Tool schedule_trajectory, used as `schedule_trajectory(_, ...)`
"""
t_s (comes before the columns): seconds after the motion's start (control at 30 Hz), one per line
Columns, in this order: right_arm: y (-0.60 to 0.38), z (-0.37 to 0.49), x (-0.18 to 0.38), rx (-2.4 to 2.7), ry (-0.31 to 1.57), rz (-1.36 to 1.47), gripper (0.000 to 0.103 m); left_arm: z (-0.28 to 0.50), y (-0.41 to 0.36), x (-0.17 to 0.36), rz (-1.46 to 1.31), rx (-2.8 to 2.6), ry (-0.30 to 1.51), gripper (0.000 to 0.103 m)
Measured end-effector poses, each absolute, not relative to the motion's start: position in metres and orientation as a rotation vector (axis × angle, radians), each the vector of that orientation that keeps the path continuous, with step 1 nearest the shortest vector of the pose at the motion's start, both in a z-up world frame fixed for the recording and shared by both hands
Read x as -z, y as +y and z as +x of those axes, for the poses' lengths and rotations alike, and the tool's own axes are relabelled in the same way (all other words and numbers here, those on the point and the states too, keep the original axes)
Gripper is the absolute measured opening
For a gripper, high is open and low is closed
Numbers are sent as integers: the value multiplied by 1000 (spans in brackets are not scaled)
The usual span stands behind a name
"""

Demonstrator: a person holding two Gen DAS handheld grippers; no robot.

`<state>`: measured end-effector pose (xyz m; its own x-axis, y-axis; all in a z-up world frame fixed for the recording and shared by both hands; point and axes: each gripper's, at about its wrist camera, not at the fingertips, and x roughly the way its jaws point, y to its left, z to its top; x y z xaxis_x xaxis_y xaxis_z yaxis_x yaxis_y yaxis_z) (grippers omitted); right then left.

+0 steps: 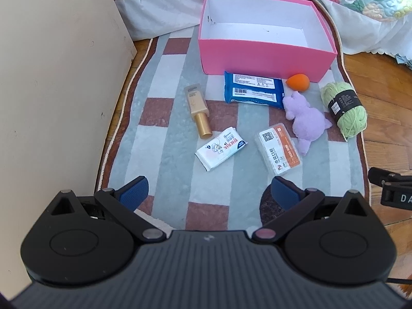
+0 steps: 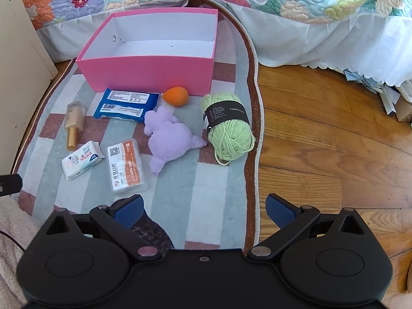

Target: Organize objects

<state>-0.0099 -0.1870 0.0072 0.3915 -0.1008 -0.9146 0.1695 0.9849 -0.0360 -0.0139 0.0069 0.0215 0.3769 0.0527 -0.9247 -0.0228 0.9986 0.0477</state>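
An empty pink box (image 1: 265,56) (image 2: 146,73) with a white inside stands at the far end of a striped rug (image 1: 164,159) (image 2: 200,180). In front of it lie a blue wipes pack (image 1: 253,90) (image 2: 126,104), an orange sponge egg (image 1: 298,79) (image 2: 175,96), a purple plush toy (image 1: 306,119) (image 2: 170,136), a green yarn ball (image 1: 345,108) (image 2: 228,126), a gold bottle (image 1: 198,109) (image 2: 74,123), a white tissue pack (image 1: 220,148) (image 2: 81,159) and a clear orange-labelled pack (image 1: 279,148) (image 2: 126,166). My left gripper (image 1: 208,193) and right gripper (image 2: 204,209) hover open, near the rug's front, holding nothing.
A beige cabinet side (image 1: 51,77) rises left of the rug. A floral quilt with a white skirt (image 2: 296,13) hangs behind the box. Wooden floor (image 2: 334,141) lies to the right, with papers (image 2: 391,97) under the bed edge. A fuzzy cream fabric (image 2: 10,231) sits at lower left.
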Motion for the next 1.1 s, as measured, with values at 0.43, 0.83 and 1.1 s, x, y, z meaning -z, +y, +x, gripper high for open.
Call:
schedule_trajectory(0.43, -190, -8, -7, 164, 1165, 85, 102, -12, 4, -20, 7, -24, 1200, 103)
schedule_trajectory(0.83, -193, -16, -26, 158, 1126, 88, 102, -17, -3, -35, 29, -29, 1167, 103)
schedule_trajectory(1.1, -192, -17, -30, 144, 1118, 91, 102, -19, -4, -40, 30, -30, 1156, 103)
